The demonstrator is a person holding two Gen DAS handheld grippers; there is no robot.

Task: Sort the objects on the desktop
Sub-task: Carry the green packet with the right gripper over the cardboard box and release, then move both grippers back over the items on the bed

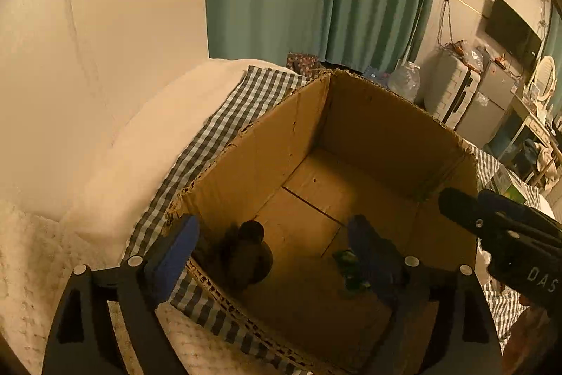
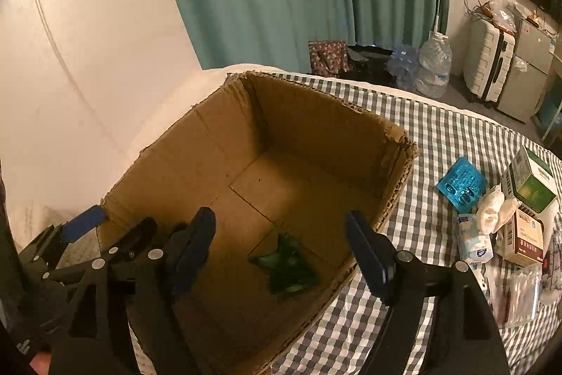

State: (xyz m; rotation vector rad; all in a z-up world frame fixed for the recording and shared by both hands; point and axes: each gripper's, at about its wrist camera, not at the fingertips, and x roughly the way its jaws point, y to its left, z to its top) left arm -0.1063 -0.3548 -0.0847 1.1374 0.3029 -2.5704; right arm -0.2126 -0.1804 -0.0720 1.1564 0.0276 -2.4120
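Both grippers hover over the cardboard box point(image 2: 316, 136), jaws open and empty: left gripper point(image 1: 270, 248), right gripper point(image 2: 281, 234). Green packet point(image 2: 286, 264) and dark object point(image 1: 251, 255) lie inside. Blue packet point(image 2: 462, 183) waits on the checked cloth point(image 2: 439, 136): approach low, grip its edges squarely.

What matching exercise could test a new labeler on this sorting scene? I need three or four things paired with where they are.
Things:
1. green wrapper
2. dark round object
3. blue packet
4. white suitcase

Places:
A. on the checked cloth, outside the box
B. on the floor near the curtain
C. on the floor of the cardboard box, near its near wall
D. inside the box, between the open left gripper's fingers

Pairs: 1-C, 2-D, 3-A, 4-B
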